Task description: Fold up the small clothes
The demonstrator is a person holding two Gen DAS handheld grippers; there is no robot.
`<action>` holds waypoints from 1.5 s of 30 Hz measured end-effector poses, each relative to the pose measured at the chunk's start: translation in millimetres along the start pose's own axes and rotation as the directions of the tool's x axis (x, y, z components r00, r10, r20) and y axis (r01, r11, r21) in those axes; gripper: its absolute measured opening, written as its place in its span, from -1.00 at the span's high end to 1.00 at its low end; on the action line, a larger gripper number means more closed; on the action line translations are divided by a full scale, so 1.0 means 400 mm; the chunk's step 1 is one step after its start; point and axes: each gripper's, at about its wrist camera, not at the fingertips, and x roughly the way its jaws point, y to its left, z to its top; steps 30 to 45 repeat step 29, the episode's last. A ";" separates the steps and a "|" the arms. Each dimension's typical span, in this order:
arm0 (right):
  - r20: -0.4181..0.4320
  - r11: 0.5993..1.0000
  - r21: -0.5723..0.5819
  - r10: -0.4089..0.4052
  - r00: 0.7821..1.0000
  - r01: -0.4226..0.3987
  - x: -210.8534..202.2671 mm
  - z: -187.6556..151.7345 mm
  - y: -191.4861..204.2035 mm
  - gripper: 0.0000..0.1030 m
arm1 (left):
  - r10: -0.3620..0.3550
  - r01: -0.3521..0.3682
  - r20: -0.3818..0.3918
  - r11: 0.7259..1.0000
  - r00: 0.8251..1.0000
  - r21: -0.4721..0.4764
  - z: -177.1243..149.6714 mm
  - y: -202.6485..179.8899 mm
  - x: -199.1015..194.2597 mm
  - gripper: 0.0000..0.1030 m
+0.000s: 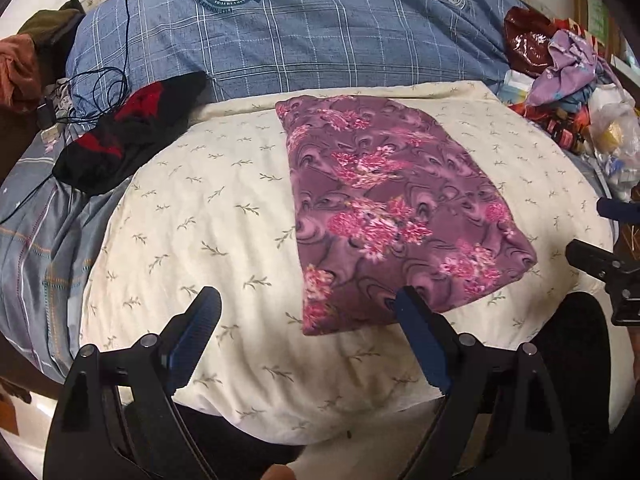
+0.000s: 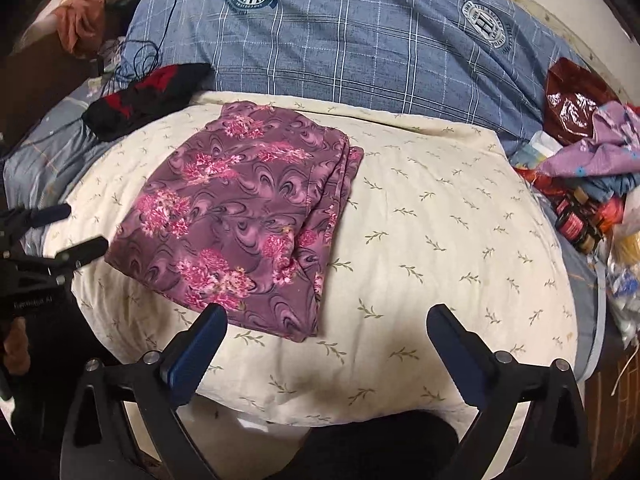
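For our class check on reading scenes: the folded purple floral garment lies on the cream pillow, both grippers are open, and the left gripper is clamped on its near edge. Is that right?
Not quite. The left gripper is not clamped on anything: the left wrist view shows its jaws wide apart, empty. The purple floral garment does lie folded on the cream pillow, and the right gripper is open too.

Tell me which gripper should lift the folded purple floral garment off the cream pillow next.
Probably left. The left gripper is open at the folded purple floral garment, one finger overlapping its near edge. The right gripper, also open, mostly faces bare cream pillow.
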 end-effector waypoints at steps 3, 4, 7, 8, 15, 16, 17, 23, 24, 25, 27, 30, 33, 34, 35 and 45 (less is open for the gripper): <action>-0.012 1.000 -0.008 -0.014 1.000 0.014 0.000 -0.004 -0.003 -0.96 | -0.007 0.008 -0.005 1.000 1.000 0.022 -0.006 -0.017 -0.002 -0.74; -0.014 1.000 -0.013 -0.022 1.000 0.022 -0.002 -0.006 -0.001 -0.96 | -0.004 0.004 0.000 0.999 1.000 0.034 -0.008 -0.023 -0.005 -0.74; -0.016 0.999 -0.037 -0.027 1.000 0.026 -0.013 -0.009 0.000 -0.96 | -0.022 0.023 -0.008 0.998 1.000 0.055 -0.010 -0.032 -0.008 -0.74; -0.015 0.999 -0.043 -0.027 1.000 0.026 -0.017 -0.010 0.000 -0.96 | -0.033 0.034 -0.010 0.998 0.999 0.061 -0.011 -0.035 -0.010 -0.74; -0.003 0.990 -0.115 -0.078 0.997 0.077 -0.035 -0.011 0.002 -0.96 | -0.037 0.038 -0.013 0.991 0.999 0.127 -0.023 -0.064 -0.021 -0.74; 0.004 0.989 -0.118 -0.086 0.996 0.086 -0.037 -0.011 0.000 -0.96 | -0.046 0.048 -0.018 0.991 0.999 0.124 -0.024 -0.063 -0.021 -0.74; 0.011 0.989 -0.115 -0.091 0.996 0.092 -0.040 -0.011 -0.004 -0.96 | -0.059 0.061 -0.027 0.991 0.998 0.118 -0.025 -0.064 -0.018 -0.74; 0.003 0.992 -0.089 -0.087 0.996 0.087 -0.040 -0.011 -0.024 -0.96 | -0.118 0.121 -0.037 0.986 0.992 0.111 -0.020 -0.079 -0.020 -0.74; 0.004 0.992 -0.087 -0.087 0.996 0.087 -0.040 -0.012 -0.026 -0.96 | -0.132 0.134 -0.026 0.985 0.991 0.106 -0.015 -0.082 -0.027 -0.74; 0.005 0.993 -0.082 -0.088 0.996 0.088 -0.040 -0.013 -0.028 -0.96 | -0.143 0.144 -0.016 0.984 0.990 0.102 -0.008 -0.086 -0.035 -0.74; 0.002 0.994 -0.071 -0.085 0.996 0.085 -0.038 -0.015 -0.033 -0.96 | -0.145 0.144 0.002 0.985 0.989 0.098 0.002 -0.094 -0.047 -0.74; -0.001 0.994 -0.069 -0.084 0.996 0.084 -0.037 -0.016 -0.036 -0.96 | -0.145 0.143 0.005 0.984 0.989 0.105 0.009 -0.103 -0.053 -0.74; -0.001 0.994 -0.069 -0.084 0.996 0.084 -0.037 -0.016 -0.036 -0.96 | -0.145 0.143 0.005 0.984 0.989 0.105 0.009 -0.103 -0.053 -0.74; -0.001 0.994 -0.069 -0.084 0.996 0.084 -0.037 -0.016 -0.036 -0.96 | -0.145 0.143 0.005 0.984 0.989 0.105 0.009 -0.103 -0.053 -0.74; -0.001 0.994 -0.069 -0.084 0.996 0.084 -0.037 -0.016 -0.036 -0.96 | -0.145 0.143 0.005 0.984 0.989 0.105 0.009 -0.103 -0.053 -0.74; -0.001 0.994 -0.069 -0.084 0.996 0.084 -0.037 -0.016 -0.036 -0.96 | -0.145 0.143 0.005 0.984 0.989 0.105 0.009 -0.103 -0.053 -0.74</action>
